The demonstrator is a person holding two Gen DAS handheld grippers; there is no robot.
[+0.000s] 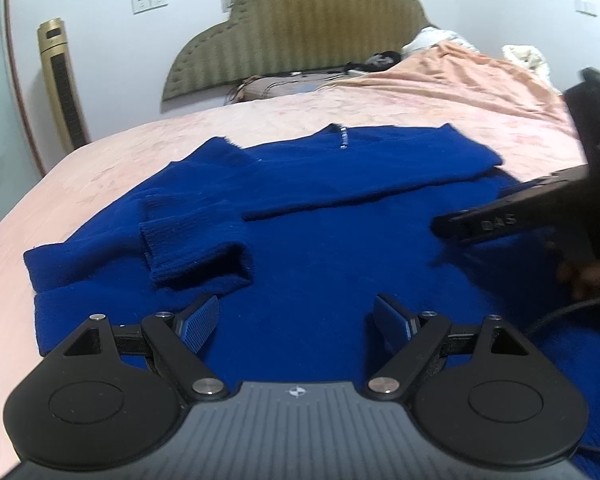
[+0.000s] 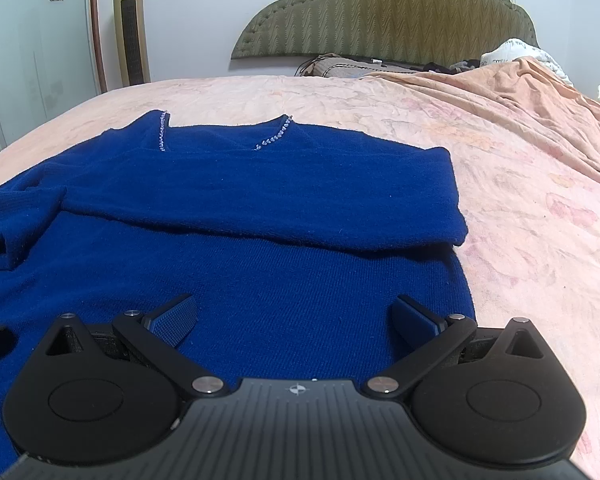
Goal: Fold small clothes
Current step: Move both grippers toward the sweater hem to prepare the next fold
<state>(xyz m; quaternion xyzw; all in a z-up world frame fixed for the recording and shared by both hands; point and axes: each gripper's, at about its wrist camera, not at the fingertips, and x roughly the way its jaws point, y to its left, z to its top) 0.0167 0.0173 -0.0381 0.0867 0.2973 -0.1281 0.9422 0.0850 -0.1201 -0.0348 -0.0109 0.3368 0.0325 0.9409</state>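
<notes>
A dark blue sweater (image 1: 308,216) (image 2: 260,216) with a beaded neckline lies flat on the pink bed. Its right sleeve is folded across the chest, and the left sleeve's ribbed cuff (image 1: 196,260) lies doubled over on the body. My left gripper (image 1: 296,320) hovers over the lower body of the sweater, open, with nothing between its fingers. My right gripper (image 2: 296,320) is open too, above the sweater's lower right part, and holds nothing. In the left wrist view the right gripper (image 1: 500,220) comes in from the right edge, low over the cloth, with a hand behind it.
The pink floral bedsheet (image 2: 520,200) spreads around the sweater, with a rumpled orange blanket (image 1: 480,76) and white bedding at the back right. An olive padded headboard (image 2: 380,12) stands against the wall. A gold tower fan (image 2: 131,24) stands left of the bed.
</notes>
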